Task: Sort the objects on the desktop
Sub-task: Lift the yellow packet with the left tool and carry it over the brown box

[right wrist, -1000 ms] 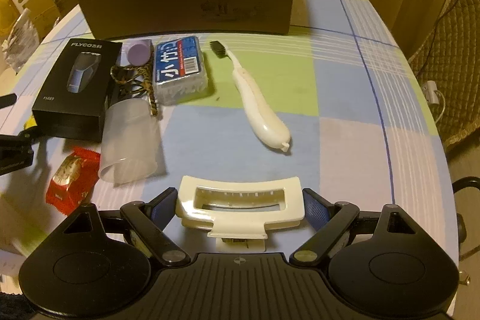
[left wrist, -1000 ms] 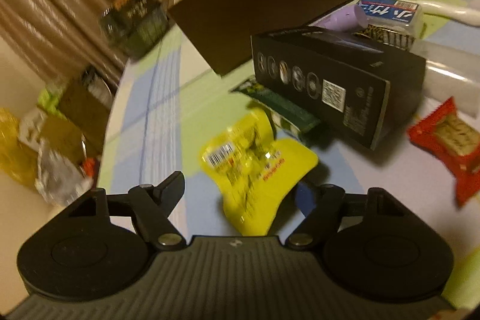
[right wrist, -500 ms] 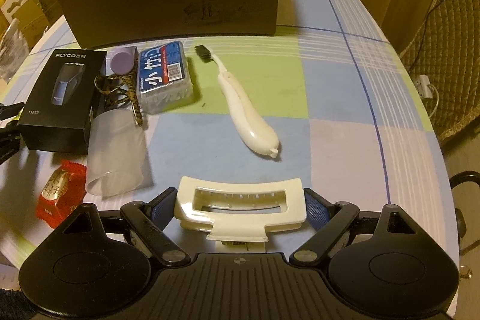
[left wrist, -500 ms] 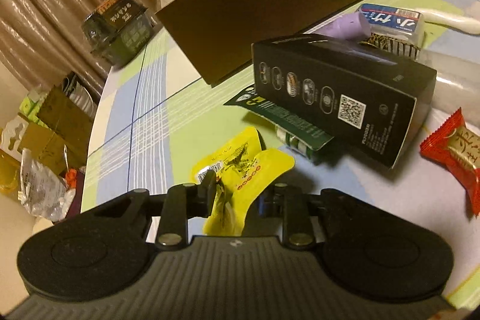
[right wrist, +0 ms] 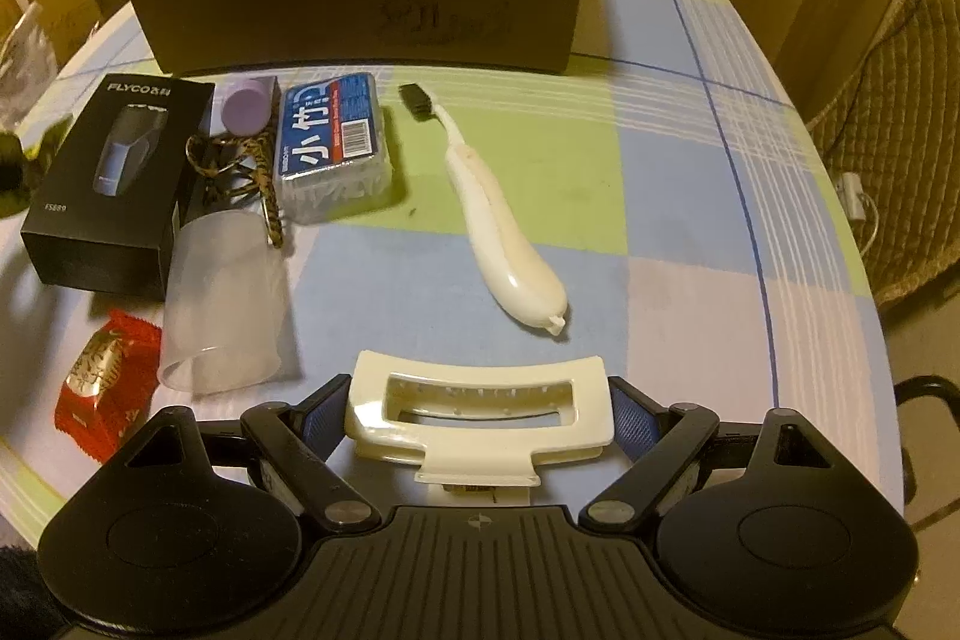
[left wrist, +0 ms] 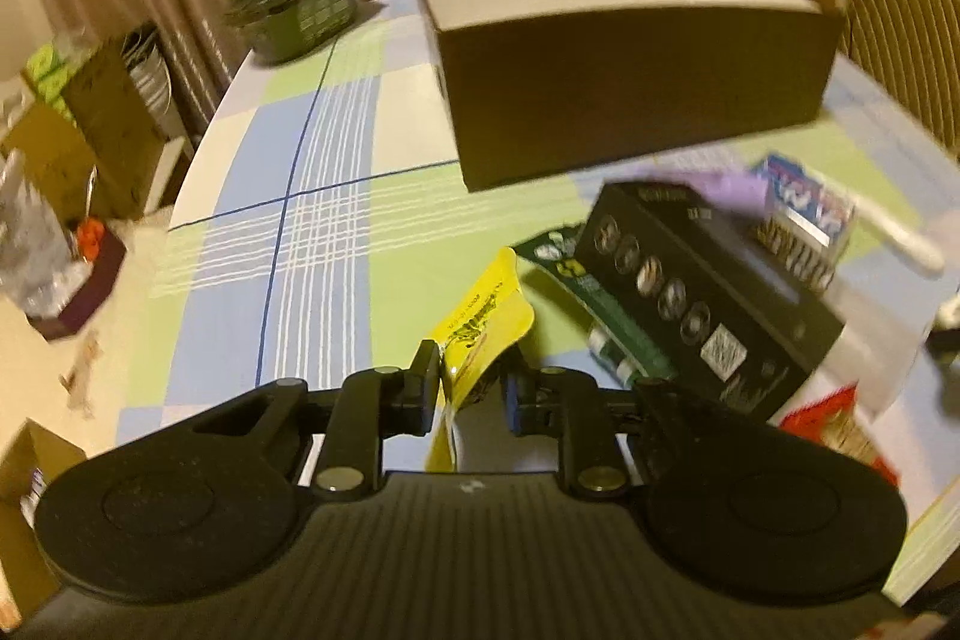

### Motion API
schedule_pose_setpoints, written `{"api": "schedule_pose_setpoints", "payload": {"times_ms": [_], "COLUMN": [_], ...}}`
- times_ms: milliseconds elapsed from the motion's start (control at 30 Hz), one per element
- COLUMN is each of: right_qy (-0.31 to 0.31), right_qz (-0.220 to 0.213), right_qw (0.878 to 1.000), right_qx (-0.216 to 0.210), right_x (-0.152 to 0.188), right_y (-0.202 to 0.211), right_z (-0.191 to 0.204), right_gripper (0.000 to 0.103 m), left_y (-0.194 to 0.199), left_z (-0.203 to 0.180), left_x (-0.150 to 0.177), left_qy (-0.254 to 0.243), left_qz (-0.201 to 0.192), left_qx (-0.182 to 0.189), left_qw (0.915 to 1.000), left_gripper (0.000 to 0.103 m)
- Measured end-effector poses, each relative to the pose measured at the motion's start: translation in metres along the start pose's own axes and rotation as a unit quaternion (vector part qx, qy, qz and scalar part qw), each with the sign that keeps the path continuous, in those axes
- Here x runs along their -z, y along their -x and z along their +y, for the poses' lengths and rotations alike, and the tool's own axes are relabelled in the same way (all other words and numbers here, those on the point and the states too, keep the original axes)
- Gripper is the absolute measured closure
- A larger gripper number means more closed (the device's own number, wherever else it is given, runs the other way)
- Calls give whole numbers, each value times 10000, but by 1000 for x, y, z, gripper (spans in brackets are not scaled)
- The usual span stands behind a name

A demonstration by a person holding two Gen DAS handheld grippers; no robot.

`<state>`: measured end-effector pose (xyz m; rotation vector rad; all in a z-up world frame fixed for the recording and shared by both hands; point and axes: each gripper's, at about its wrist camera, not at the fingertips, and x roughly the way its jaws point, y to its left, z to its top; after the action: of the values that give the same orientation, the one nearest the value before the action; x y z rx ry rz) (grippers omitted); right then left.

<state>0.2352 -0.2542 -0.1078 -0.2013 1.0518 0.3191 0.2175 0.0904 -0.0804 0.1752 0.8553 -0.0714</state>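
My left tongs [left wrist: 468, 391] are closing, pinching the yellow packet [left wrist: 483, 322]; my right tongs [right wrist: 480, 409] clasp the white clip [right wrist: 480, 415].

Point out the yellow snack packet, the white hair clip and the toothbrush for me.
yellow snack packet [left wrist: 480, 322]: left wrist view, on its crumpled printed face above the tongs.
white hair clip [right wrist: 480, 403]: right wrist view, on its slotted top bar.
toothbrush [right wrist: 498, 232]: right wrist view, on the white handle.

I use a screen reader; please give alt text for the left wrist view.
The left tool is closing on a yellow snack packet, lifted above a checked tablecloth. Beyond stand an open brown box and, to the right, a black shaver box.
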Motion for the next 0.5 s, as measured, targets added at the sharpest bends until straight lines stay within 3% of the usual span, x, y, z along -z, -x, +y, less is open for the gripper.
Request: {"api": "schedule_pose_setpoints", "payload": {"times_ms": [200, 500], "right_qy": [-49, -125], "right_qz": [-132, -561], "right_qw": [9999, 9981], "right_qx": [9, -214], "right_x": [-10, -48], "right_y": [11, 37], "right_z": [-2, -1], "right_gripper": [19, 19], "left_y": [13, 35], "left_z": [15, 30], "left_x": [-13, -45], "left_qy": [449, 748], "left_qz": [-82, -464], "left_qx": [218, 526], "left_qw": [9987, 9947], "left_gripper": [86, 86]}}
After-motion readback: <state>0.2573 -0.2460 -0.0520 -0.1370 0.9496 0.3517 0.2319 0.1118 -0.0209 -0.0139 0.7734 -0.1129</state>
